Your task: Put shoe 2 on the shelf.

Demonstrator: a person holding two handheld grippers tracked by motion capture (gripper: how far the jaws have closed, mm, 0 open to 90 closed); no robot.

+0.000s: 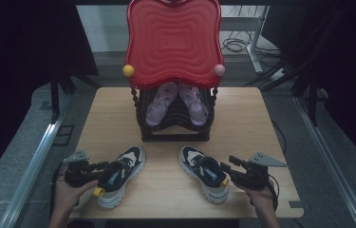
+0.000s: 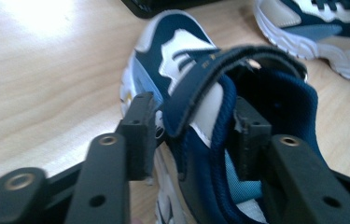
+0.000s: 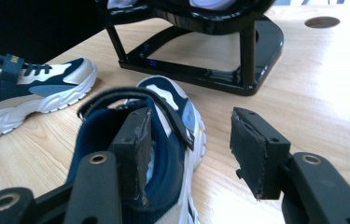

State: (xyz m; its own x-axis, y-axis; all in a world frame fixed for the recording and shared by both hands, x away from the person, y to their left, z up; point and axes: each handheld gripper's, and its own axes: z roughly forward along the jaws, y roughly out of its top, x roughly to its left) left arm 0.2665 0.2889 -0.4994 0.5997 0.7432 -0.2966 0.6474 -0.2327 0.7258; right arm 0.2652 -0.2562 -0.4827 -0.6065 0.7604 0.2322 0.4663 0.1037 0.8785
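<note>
Black rack (image 1: 175, 135) far centre holds two purple shoes (image 1: 159, 105). Your left gripper (image 2: 193, 126) fingers clench the left sneaker (image 1: 118, 173) collar; right gripper (image 3: 189, 149) fingers released, straddling the right sneaker (image 1: 204, 172) wall.

Small gold lettering runs along the strap (image 2: 219, 63) of the left sneaker (image 2: 200, 140), upper centre of the left gripper view; it is too blurred to read. No other text is legible.
</note>
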